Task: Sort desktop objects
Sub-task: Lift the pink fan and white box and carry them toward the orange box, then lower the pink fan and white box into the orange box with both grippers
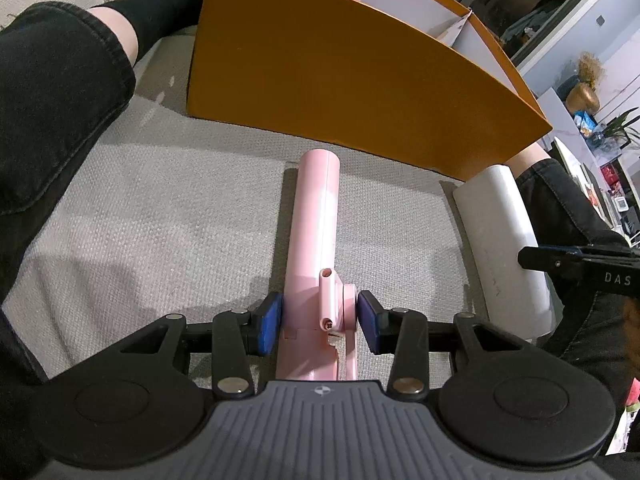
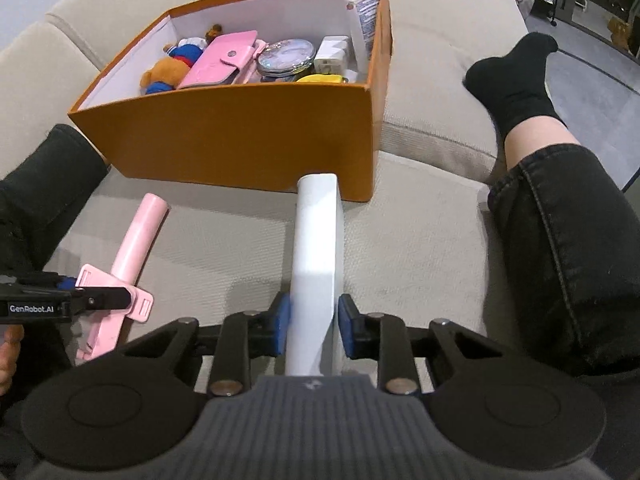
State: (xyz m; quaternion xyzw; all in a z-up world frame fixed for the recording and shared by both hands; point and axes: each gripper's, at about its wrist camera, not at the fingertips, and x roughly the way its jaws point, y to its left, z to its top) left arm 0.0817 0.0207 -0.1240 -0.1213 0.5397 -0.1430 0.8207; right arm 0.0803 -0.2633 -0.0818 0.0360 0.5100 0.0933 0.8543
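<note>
A pink selfie stick [image 1: 314,232] lies on the beige sofa cushion, pointing at the orange box [image 1: 340,76]. My left gripper [image 1: 319,320] straddles its clamp end; the blue pads [image 1: 269,322] stand close on both sides with small gaps, so it is open. In the right wrist view the pink stick [image 2: 132,248] lies at left with the left gripper [image 2: 96,300] over it. My right gripper [image 2: 314,330] straddles a white flat bar [image 2: 316,264]; the left pad touches it, the right pad shows a small gap. The white bar also shows in the left wrist view [image 1: 500,240].
The orange box [image 2: 240,136] holds a teddy bear [image 2: 168,68], a pink wallet [image 2: 224,60], a round mirror [image 2: 286,60], a white charger [image 2: 332,56] and a tube. The person's legs in black jeans [image 2: 560,248] flank the cushion on both sides.
</note>
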